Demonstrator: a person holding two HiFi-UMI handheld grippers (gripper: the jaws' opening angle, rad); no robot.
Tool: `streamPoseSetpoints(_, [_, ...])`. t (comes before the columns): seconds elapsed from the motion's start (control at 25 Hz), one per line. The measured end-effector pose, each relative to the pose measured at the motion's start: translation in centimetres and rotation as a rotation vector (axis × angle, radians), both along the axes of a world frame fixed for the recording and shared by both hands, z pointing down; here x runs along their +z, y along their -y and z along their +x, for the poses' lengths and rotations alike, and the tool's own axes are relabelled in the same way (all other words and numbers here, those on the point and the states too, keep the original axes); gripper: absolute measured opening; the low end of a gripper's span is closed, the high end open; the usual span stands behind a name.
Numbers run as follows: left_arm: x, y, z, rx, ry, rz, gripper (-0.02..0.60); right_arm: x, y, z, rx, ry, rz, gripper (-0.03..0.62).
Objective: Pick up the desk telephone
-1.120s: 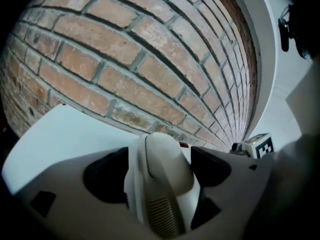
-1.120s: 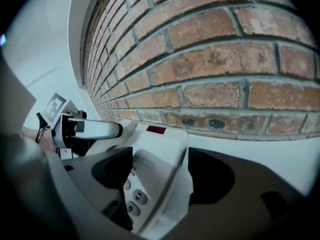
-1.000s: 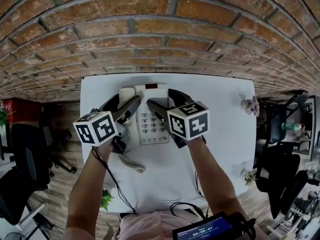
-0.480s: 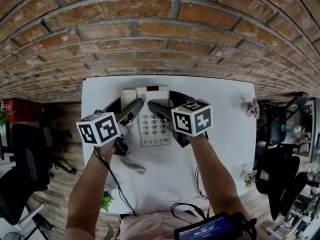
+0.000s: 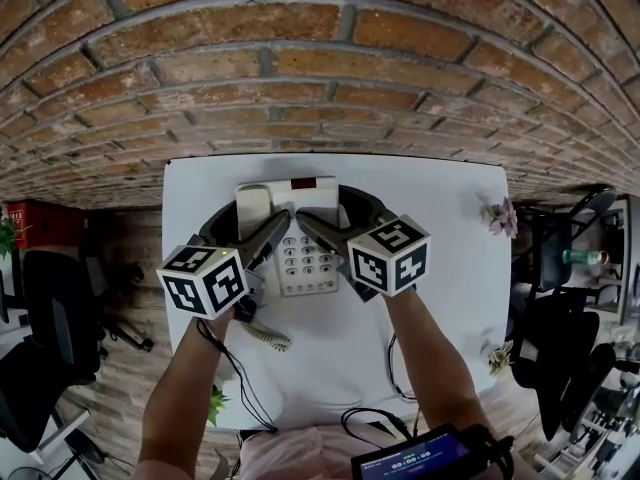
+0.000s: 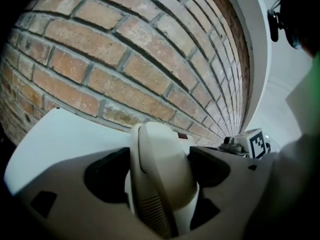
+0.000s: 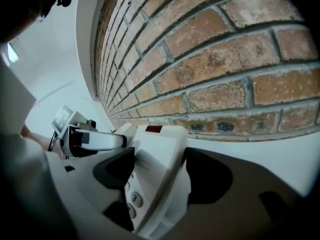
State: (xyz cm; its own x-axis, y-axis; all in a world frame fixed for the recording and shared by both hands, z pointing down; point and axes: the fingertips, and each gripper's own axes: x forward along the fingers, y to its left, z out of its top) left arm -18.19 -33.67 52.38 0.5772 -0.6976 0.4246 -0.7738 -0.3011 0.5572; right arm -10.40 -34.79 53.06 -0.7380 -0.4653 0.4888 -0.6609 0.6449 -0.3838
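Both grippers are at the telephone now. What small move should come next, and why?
Probably finish closing the right gripper until it clamps the telephone, before any lift. Its jaws are closing with the telephone's right side between them, while the left gripper grips the handset.

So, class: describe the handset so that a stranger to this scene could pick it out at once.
Find the white table against the brick wall; a cream telephone sits near the wall. The handset is the long bar on the telephone's left: smooth and rounded, unlike the flat keypad beside it.
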Motion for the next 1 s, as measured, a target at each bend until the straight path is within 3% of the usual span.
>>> streamPoseSetpoints(0.32, [-1.3,-1.2,0.2,-0.001,0.054,0.09,0.387,-1.8,-1.2,0.1,-0.032,0.07,0.19,0.324])
streamPoseSetpoints(0.56, [-0.7,-1.9,0.6,0.027,0.03,0.053,0.443,-1.7,-1.5,0.0,-0.052,0.085,0.253,0.325])
streamPoseSetpoints(0.76, [0.9,-3.3,-0.5,-0.021,-0.075,-0.04,0.453,-2.0,-1.6,-0.2,-0.073,0.078,0.295,0.325])
streamPoseSetpoints(1.0, [1.5,-3.5,0.5,0.028,-0.184,-0.076,0.456,-2.2,-1.8,-0.4,-0.09,0.083,0.32,0.325])
